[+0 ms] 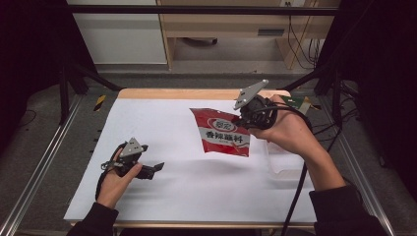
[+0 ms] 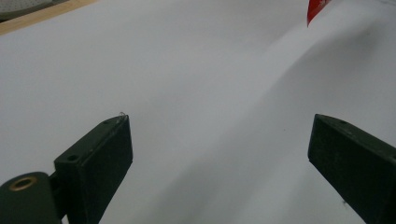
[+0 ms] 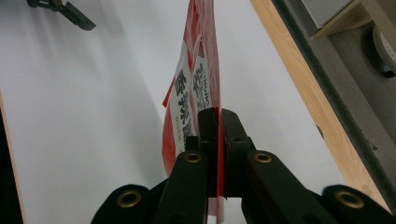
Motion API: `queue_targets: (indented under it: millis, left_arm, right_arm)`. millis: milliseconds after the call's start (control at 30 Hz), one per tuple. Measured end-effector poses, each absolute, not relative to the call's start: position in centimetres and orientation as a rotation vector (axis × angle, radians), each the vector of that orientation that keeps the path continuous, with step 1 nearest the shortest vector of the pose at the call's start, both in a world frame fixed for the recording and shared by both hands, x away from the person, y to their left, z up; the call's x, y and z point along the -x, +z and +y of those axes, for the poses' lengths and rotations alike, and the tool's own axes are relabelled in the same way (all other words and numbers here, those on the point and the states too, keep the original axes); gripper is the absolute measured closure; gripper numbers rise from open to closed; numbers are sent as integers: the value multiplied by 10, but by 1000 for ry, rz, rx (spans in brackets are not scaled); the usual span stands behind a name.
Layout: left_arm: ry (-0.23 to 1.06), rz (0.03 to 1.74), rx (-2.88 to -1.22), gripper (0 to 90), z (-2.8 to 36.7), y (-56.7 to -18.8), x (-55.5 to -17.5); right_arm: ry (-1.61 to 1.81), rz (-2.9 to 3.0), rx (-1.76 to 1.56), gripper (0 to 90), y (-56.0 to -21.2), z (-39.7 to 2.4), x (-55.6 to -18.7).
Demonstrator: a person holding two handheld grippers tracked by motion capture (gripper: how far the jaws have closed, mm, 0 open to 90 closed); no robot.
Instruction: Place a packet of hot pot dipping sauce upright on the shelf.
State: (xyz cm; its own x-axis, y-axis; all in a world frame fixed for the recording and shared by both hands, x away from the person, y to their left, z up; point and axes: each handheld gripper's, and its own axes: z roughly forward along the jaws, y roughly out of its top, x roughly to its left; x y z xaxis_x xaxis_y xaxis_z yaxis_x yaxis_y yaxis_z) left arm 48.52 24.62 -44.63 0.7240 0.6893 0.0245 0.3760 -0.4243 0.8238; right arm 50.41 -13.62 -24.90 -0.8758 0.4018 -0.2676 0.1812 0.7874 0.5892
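Right tongs [image 1: 246,117] clamp the red printed plastic sachet [image 1: 222,132] aloft at centre frame; left tongs [image 1: 153,168], lower left, gape empty; destination unclear.

A lab-style recording station is suggested by a wooden table covered with a white paper sheet [image 1: 196,187], enclosed by a black metal frame [image 1: 196,10] and silver aluminium rails [image 1: 44,162], with black cables [image 1: 300,44] hung beside light wooden furniture [image 1: 221,24] on a grey floor [image 1: 29,128].
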Motion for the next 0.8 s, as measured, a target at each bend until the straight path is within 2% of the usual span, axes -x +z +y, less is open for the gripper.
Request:
queue_targets:
  millis: [800]
  left_arm:
    - [462, 814, -2066, 65, 245, -449, -485]
  right_arm:
    - [825, 2496, -508, 898, -213, -177, -494]
